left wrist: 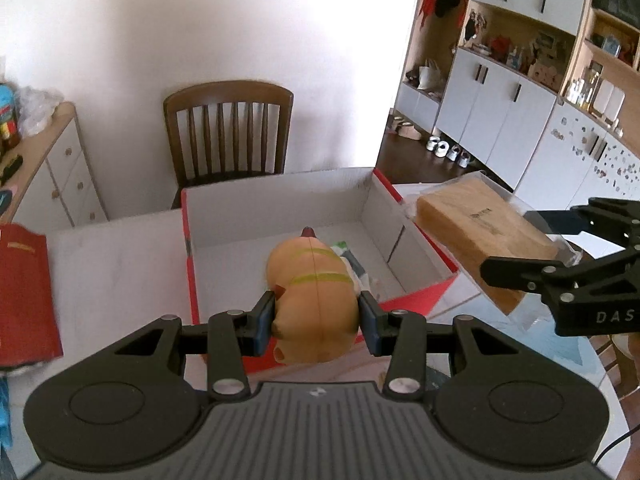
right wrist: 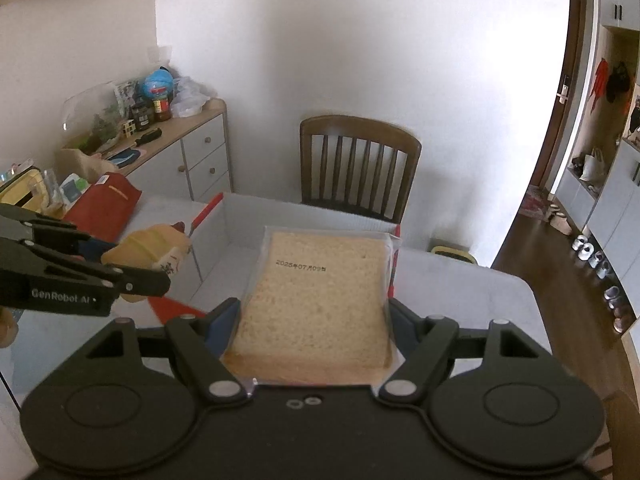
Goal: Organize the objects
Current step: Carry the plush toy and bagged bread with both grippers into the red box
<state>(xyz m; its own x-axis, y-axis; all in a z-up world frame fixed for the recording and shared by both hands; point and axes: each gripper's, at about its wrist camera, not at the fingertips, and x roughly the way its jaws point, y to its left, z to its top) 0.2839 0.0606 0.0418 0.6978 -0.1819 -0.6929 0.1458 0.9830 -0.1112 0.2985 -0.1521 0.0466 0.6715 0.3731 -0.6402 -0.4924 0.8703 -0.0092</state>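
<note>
My left gripper [left wrist: 317,320] is closed on a tan toy figure [left wrist: 314,300]; both blue pads press its flanks, fingers [left wrist: 264,320] only as wide apart as the toy's body. The toy has yellow-green stripes and a dark red tip at its far end. It hangs over the near edge of the open box [left wrist: 280,216], above the box interior.

The box has red outer walls and a white inside, and sits on the pale worktop [left wrist: 116,260]. Something small with green and white packaging [left wrist: 352,260] lies on the box floor, mostly hidden behind the toy; I cannot tell what it is.

My right gripper [right wrist: 314,320] is clamped on a wrapped bread pack [right wrist: 320,300], fingers [right wrist: 224,320] spread about as wide as the pack, pads on its two side edges. Clear wrap, with a printed date on top. From the right wrist view the pack is held over the right part of the box [right wrist: 240,220]; from the left wrist view it sits tilted above and just outside the box's right wall, bread pack [left wrist: 480,236] in the right gripper [left wrist: 532,248].

A red bag [left wrist: 24,292] lies on the worktop left of the box. A wooden chair [left wrist: 228,132] stands behind the worktop, against the white wall. A sideboard [right wrist: 188,152] with jars and clutter stands far left.
</note>
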